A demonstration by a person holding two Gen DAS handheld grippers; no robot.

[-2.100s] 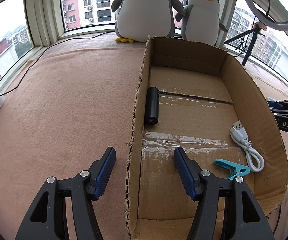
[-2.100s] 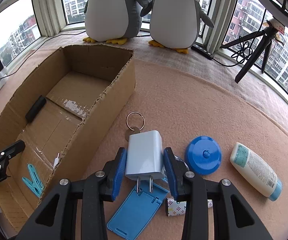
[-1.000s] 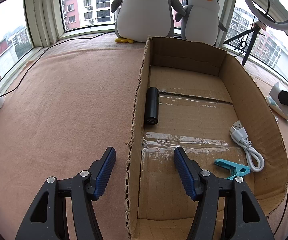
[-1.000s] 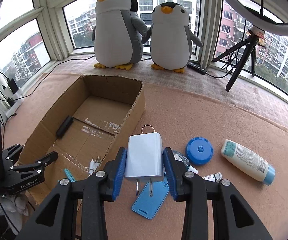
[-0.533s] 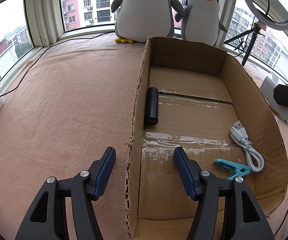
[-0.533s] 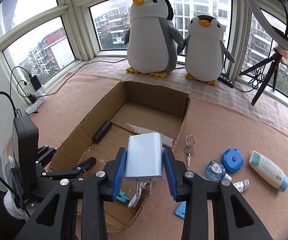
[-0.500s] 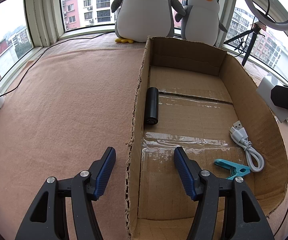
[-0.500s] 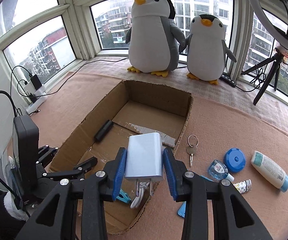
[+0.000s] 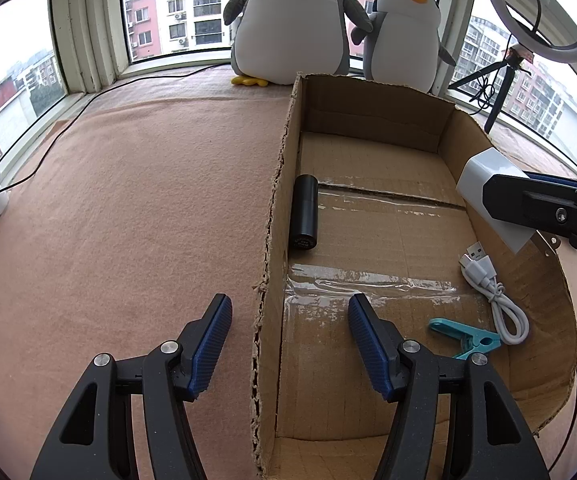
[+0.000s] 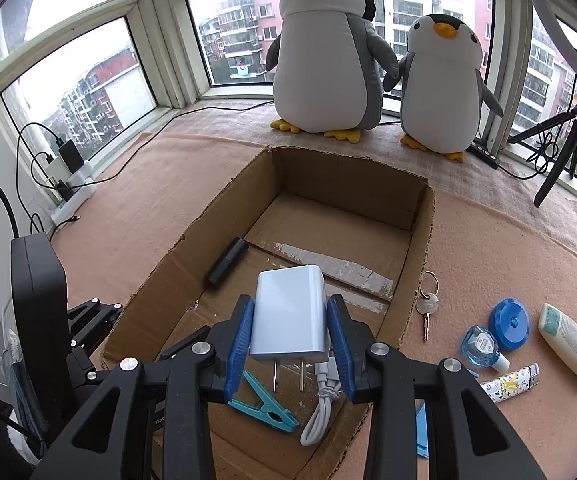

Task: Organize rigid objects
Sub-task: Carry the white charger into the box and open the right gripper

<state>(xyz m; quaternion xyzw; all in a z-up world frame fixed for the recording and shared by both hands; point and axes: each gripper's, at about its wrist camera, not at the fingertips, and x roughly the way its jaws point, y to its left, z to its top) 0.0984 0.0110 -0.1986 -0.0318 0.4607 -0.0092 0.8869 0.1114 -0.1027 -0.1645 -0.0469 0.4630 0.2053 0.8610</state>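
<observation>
My right gripper [image 10: 290, 340] is shut on a white wall charger [image 10: 288, 316], prongs pointing down, held above the near end of the open cardboard box [image 10: 422, 240]. In the left wrist view the charger [image 9: 488, 196] hangs over the box's right wall. My left gripper [image 9: 288, 340] is open, its fingers astride the box's left wall [image 9: 272, 248] without touching it. Inside the box lie a black cylinder [image 9: 304, 210], a white USB cable [image 9: 492, 292] and a teal clothes peg [image 9: 464, 338].
On the pink felt right of the box lie a key on a ring [image 10: 426, 306], a blue round lid [image 10: 508, 324], a small blue bottle [image 10: 482, 346], a patterned lighter [image 10: 510, 384] and a white lotion bottle [image 10: 570, 344]. Two plush penguins [image 10: 328, 52] and a tripod [image 10: 556, 152] stand behind.
My right gripper has lifted the charger off the felt and carried it left, from beside the box to above its inside. The left gripper has stayed still.
</observation>
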